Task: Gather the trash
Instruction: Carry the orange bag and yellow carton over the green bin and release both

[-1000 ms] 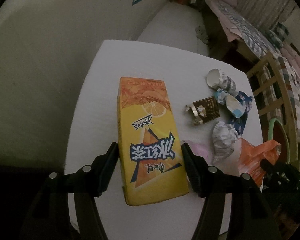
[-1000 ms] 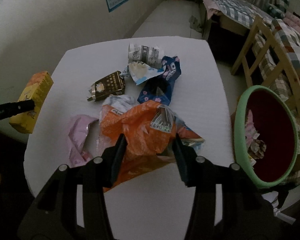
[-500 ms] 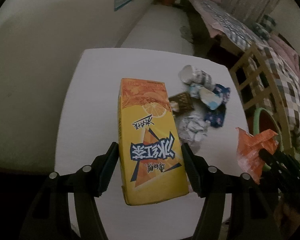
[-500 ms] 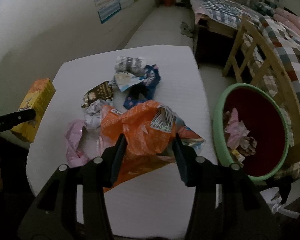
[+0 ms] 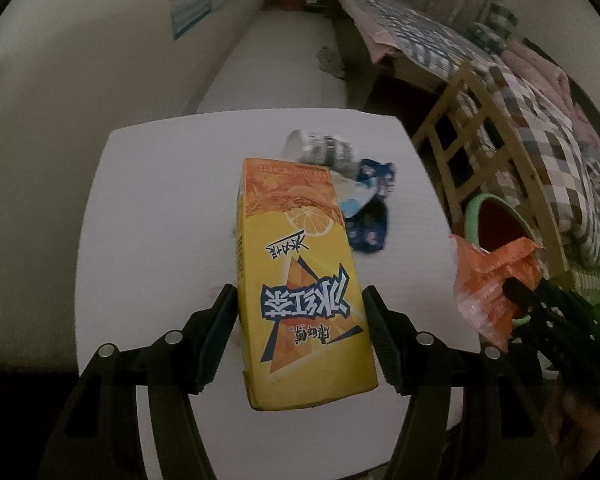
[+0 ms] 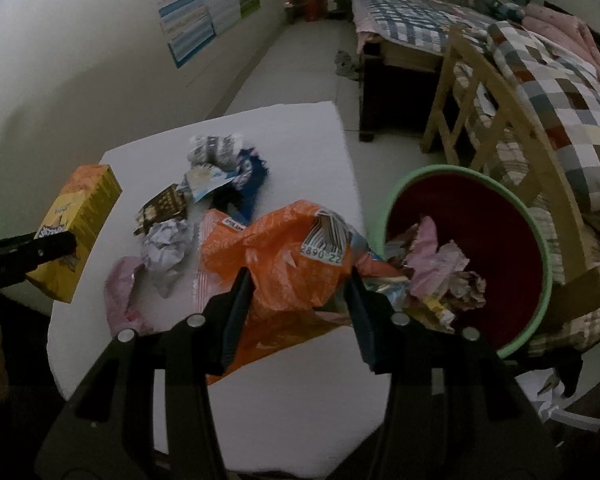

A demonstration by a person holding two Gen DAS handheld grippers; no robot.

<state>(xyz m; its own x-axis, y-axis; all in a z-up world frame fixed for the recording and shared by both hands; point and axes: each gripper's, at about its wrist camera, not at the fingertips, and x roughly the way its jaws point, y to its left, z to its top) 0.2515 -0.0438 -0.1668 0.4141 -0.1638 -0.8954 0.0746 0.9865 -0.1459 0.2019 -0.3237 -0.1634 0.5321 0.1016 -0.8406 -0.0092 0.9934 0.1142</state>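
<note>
My left gripper (image 5: 298,336) is shut on a yellow-orange drink carton (image 5: 300,284), held above the white table (image 5: 160,216). The same carton (image 6: 78,220) shows at the left of the right wrist view. My right gripper (image 6: 300,304) is shut on a crumpled orange wrapper (image 6: 276,264), lifted near the table's right edge. That wrapper (image 5: 492,280) also appears at the right of the left wrist view. A green-rimmed bin (image 6: 540,236) with a dark red inside stands right of the table and holds crumpled trash (image 6: 440,268).
More litter lies on the table (image 6: 300,152): a crushed paper cup (image 6: 216,148), a dark blue wrapper (image 6: 252,176), a brown wrapper (image 6: 160,208), a white paper ball (image 6: 166,244) and a pink wrapper (image 6: 122,296). A wooden chair (image 6: 484,92) and a bed with checked blankets (image 6: 560,92) stand right.
Both grippers have risen and shifted right with their loads. The bin has come closer in the right wrist view, and the carton now covers part of the litter in the left wrist view.
</note>
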